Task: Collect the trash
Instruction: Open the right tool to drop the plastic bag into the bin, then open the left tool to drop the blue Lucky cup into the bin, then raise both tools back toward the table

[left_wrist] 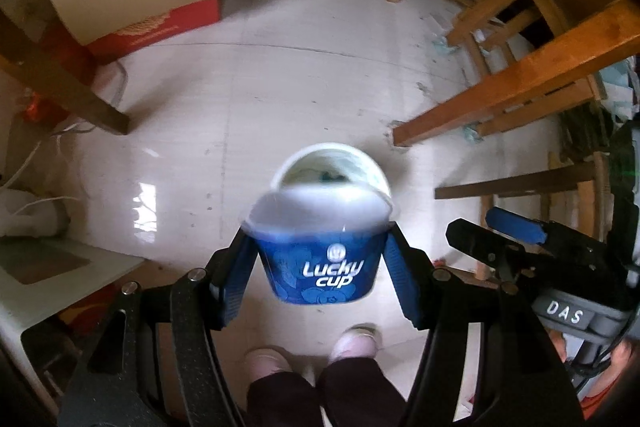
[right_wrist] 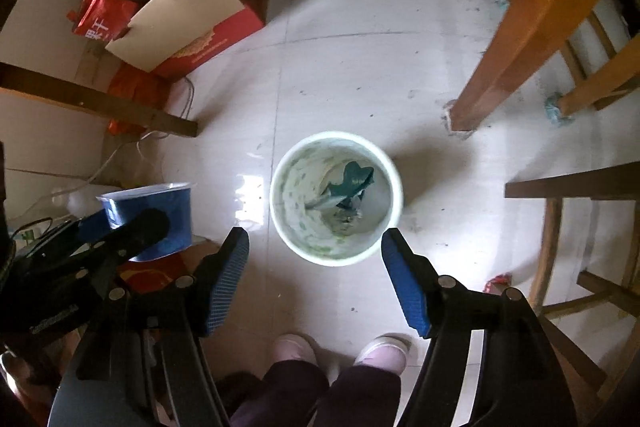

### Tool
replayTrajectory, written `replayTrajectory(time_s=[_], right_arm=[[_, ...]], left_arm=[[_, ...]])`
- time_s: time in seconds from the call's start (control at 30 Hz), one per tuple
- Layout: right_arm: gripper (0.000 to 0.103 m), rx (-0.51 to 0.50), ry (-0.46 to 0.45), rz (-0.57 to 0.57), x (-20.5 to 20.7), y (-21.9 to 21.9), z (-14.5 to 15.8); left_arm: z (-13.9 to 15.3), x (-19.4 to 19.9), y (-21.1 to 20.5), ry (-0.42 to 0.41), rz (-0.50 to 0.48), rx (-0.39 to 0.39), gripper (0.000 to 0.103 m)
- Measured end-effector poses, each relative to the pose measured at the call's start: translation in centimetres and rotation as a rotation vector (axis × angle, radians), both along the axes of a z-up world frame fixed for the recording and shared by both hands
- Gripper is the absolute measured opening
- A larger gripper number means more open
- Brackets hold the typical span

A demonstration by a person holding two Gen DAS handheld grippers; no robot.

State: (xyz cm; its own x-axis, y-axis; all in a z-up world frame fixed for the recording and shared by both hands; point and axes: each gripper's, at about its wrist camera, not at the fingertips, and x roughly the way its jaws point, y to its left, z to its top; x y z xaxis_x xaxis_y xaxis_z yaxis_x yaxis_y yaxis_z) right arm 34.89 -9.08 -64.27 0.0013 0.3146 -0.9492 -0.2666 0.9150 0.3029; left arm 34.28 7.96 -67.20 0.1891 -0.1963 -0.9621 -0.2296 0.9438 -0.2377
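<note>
Gripping a blue "Lucky cup" paper cup (left_wrist: 320, 263) between its blue pads, the left claw (left_wrist: 320, 267) points steeply down at the floor (left_wrist: 280, 87); its jaws stand about halfway apart, closed on the cup's sides. The cup is capped with a clear plastic lid (left_wrist: 316, 215) and hangs just above the near rim of a white bin (left_wrist: 332, 163) that stands on the pale tiles.

From the right wrist view, the right claw (right_wrist: 316, 259) hangs directly over that bin (right_wrist: 336, 199), its jaws fairly wide and nothing between them. Inside the bin lie a teal wrapper (right_wrist: 352, 179) and some small scraps at the bottom. The cup (right_wrist: 156, 215) shows at the left of this view, beside the bin and held up off the floor.

The person's pink slippers (right_wrist: 340, 347) stand just behind the bin. A red-and-cream cardboard box (right_wrist: 188, 31) sits well apart at the upper left, wooden chair legs (right_wrist: 532, 27) to the right, and a small red scrap (right_wrist: 498, 283) lies on the floor near a chair.
</note>
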Motion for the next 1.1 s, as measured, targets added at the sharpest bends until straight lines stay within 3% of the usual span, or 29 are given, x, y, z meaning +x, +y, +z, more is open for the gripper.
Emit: replayTrajectory(time_s=[0.1,0.2,0.4,0.7,1.1], right_arm=[[0.065,-0.012,-0.023,-0.009,0.2,-0.6,1.3],[0.065,-0.007,-0.037,-0.019,0.2,-1.0,2.9],[0.065,-0.002,-0.065,-0.024,-0.1,-1.1,6.2],[0.065,0.010,-0.136,-0.026,-1.1,-1.1,14.8],[0.065,0.059,-0.294,-0.025,-3.4,0.6,30.0]], left_arm=[[-0.1,1.0,-1.2,0.043,-0.030,-0.032,0.063],[0.5,1.3,-2.1,0.056,-0.061,0.007,0.063],[4.5,0.8,-2.3,0.033,-0.070,0.027,0.063],[14.8,-0.6,-0.8,-0.041,-0.058,0.073,0.063],[32.7,-2.9,0.1,-0.235,-0.068,0.184,0.063]])
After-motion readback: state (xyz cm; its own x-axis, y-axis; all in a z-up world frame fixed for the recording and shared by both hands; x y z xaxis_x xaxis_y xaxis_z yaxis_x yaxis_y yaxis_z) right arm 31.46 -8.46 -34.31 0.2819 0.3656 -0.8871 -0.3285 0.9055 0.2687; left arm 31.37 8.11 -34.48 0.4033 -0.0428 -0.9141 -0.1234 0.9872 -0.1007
